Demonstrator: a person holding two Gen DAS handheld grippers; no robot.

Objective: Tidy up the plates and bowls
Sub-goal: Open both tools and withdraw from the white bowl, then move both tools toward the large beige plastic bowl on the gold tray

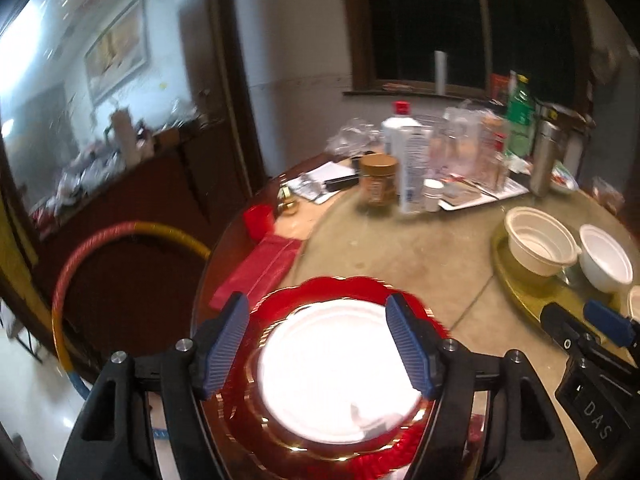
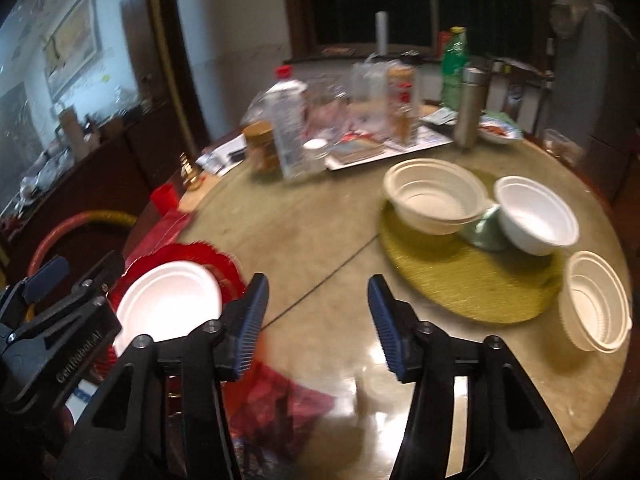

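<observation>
The left tool (image 1: 320, 344) is wide open and empty, right above the round white paper plate (image 1: 334, 376) on the red scalloped plate (image 1: 340, 290). The right tool (image 2: 318, 322) is wide open and empty too, with the white plastic bowls (image 2: 434, 200) ahead on its right.

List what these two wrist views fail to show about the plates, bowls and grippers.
- White plate: glare in the left wrist view washes out its surface; whether it is one plate or a stack cannot be told.
- Red plate: near rim hidden by the left gripper.
- Stacked bowls: count blurred in the right wrist view.
- Green item between bowls: mostly hidden, unidentifiable.
- Right gripper: open over bare table.
</observation>
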